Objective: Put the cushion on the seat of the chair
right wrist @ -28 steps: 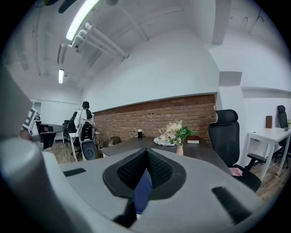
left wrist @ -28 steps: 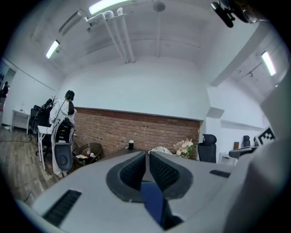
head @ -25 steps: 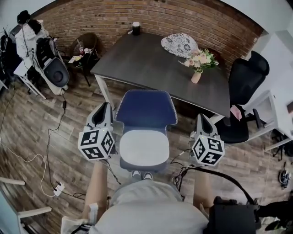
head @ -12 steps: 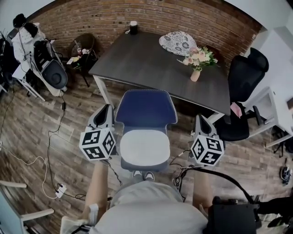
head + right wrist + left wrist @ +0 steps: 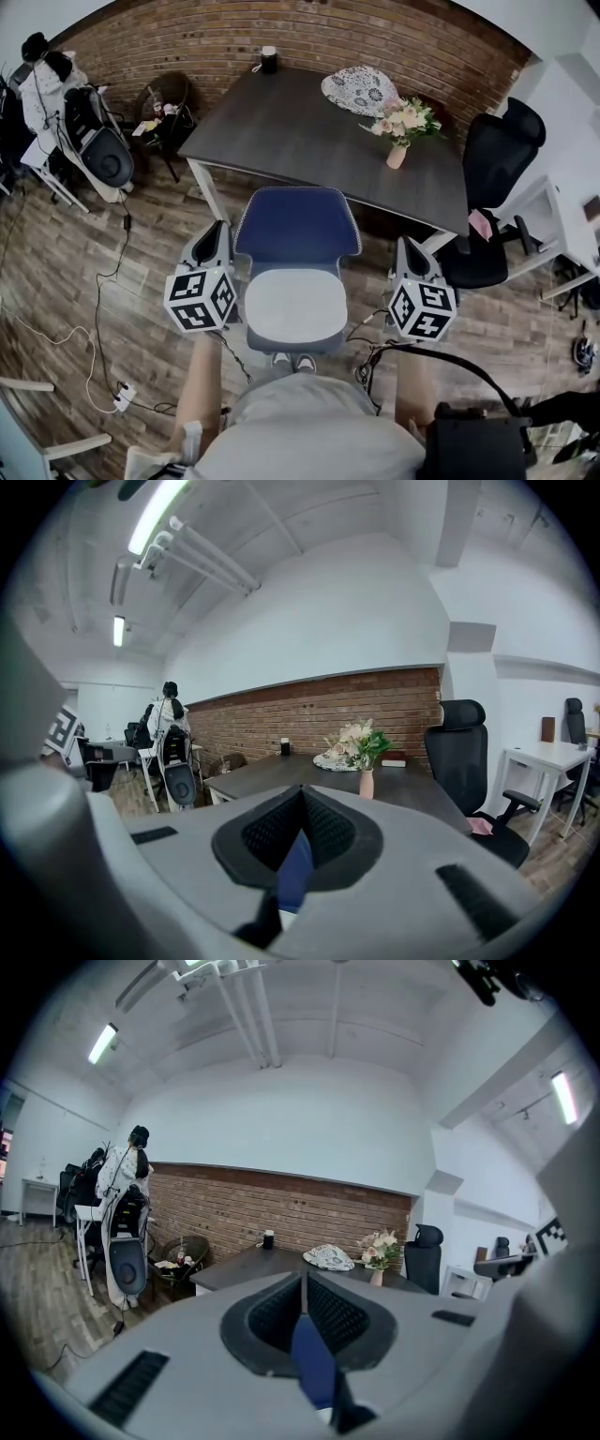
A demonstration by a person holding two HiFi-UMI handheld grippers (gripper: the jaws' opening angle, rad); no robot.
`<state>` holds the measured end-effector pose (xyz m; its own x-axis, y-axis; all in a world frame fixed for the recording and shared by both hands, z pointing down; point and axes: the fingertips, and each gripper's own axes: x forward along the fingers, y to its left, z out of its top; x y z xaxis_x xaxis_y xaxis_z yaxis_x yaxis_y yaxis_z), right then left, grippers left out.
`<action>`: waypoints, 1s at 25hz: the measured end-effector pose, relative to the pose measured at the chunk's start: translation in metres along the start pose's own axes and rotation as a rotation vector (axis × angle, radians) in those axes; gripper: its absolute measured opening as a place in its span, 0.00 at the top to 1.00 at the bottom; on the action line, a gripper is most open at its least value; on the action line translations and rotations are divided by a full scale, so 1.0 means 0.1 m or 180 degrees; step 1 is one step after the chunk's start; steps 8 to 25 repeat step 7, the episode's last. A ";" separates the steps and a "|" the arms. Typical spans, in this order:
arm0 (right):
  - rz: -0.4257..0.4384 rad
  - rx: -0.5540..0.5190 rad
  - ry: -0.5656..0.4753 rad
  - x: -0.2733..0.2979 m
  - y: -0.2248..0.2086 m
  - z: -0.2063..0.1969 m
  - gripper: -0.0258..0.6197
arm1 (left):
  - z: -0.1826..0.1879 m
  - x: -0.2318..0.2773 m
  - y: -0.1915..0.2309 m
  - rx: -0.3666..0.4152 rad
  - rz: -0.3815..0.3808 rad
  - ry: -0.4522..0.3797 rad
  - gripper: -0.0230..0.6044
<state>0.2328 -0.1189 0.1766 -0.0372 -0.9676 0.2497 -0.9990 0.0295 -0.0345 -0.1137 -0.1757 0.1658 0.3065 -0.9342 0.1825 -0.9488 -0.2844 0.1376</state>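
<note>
The cushion (image 5: 361,89), round and white with a dark lace pattern, lies on the far right part of the dark table (image 5: 281,127). It also shows small in the left gripper view as the cushion (image 5: 328,1256), and in the right gripper view as the cushion (image 5: 330,759), behind flowers. The chair, with blue back (image 5: 295,225) and pale grey seat (image 5: 295,305), stands right before me. My left gripper (image 5: 220,230) is at the chair's left side, my right gripper (image 5: 405,246) at its right. Both are shut and hold nothing.
A vase of flowers (image 5: 401,131) stands on the table near the cushion, a dark cup (image 5: 269,58) at its far edge. A black office chair (image 5: 497,178) and white desk are at right, a wicker chair (image 5: 169,98) and bags at left, cables (image 5: 112,281) on the floor.
Only the head view has shifted a little. Both grippers stay shut beside the chair.
</note>
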 end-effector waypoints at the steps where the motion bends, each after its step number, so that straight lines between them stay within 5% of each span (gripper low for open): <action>1: 0.0001 -0.0006 0.0002 0.00 0.00 0.00 0.96 | 0.00 0.01 0.00 -0.0001 0.0002 0.0003 0.93; 25: -0.0006 -0.0016 0.0023 0.01 0.03 -0.02 0.96 | -0.03 0.02 0.04 -0.0027 0.0013 0.0014 0.93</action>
